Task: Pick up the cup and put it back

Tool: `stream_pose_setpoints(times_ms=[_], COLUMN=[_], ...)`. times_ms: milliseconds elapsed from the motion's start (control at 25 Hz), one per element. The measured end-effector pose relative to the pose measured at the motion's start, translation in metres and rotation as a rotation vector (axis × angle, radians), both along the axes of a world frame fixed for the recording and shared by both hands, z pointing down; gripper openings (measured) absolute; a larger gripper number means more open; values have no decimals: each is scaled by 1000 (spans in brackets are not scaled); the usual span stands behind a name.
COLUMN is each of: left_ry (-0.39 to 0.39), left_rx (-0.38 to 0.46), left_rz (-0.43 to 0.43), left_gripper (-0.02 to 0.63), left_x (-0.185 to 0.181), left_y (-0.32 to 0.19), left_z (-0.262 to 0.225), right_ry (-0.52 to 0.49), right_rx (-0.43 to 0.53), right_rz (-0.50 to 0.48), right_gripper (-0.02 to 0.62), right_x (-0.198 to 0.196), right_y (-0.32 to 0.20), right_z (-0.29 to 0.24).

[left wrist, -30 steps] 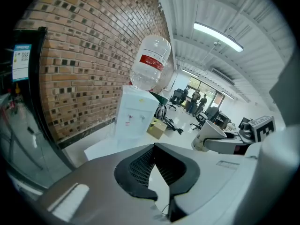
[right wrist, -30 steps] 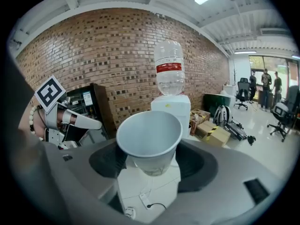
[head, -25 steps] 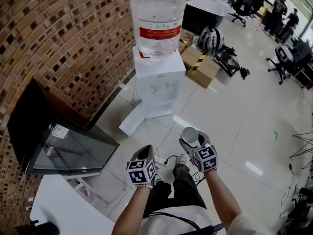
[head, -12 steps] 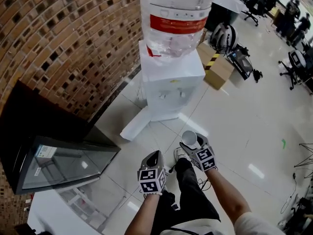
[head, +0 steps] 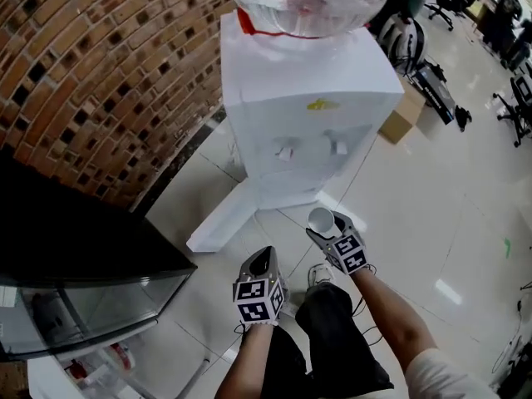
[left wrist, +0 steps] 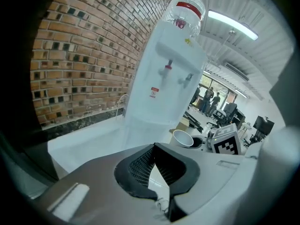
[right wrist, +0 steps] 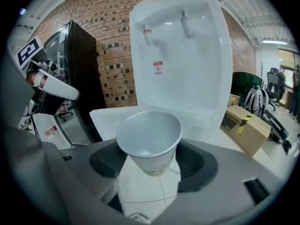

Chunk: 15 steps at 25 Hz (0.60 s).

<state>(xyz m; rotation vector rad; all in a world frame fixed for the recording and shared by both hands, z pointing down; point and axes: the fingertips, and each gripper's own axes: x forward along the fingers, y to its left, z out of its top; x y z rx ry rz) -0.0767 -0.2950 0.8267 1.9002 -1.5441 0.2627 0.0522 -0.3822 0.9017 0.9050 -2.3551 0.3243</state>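
Observation:
A white paper cup (right wrist: 149,139) stands upright between the jaws of my right gripper (right wrist: 150,161), which is shut on its lower wall. In the head view the cup (head: 320,220) sits low in front of the white water dispenser (head: 307,115), below its two taps, with my right gripper (head: 326,233) behind it. My left gripper (head: 263,262) hangs to the left of it and a little nearer to me, its pads closed together on nothing. From the left gripper view the cup (left wrist: 183,138) shows off to the right, beside the dispenser (left wrist: 164,93).
A clear water bottle (head: 307,2) tops the dispenser. A white panel (head: 229,214) slants from its base across the tiled floor. A black glass-door cabinet (head: 75,264) stands at the left against the brick wall. A cardboard box (head: 403,115) and office chairs lie to the right.
Both grippers have sunk lower and come closer to the dispenser, which now fills more of the head view. The cup has stayed in the right gripper.

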Motion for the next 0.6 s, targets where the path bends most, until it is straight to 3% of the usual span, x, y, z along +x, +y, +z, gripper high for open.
stream_pose_setpoints(times_ms=[240,600], left_ry=[22,5], left_rx=[66,83], left_rz=[0,17], left_gripper=[0,0], left_x=[7,3], left_y=[-43,-76], left_z=[83,180], right_ry=[-20,-55], right_rx=[38,43], right_rz=[-6,119], right_gripper=[325,328], right_x=[-6,-12], right_y=[-53,-128], right_z=[98,210])
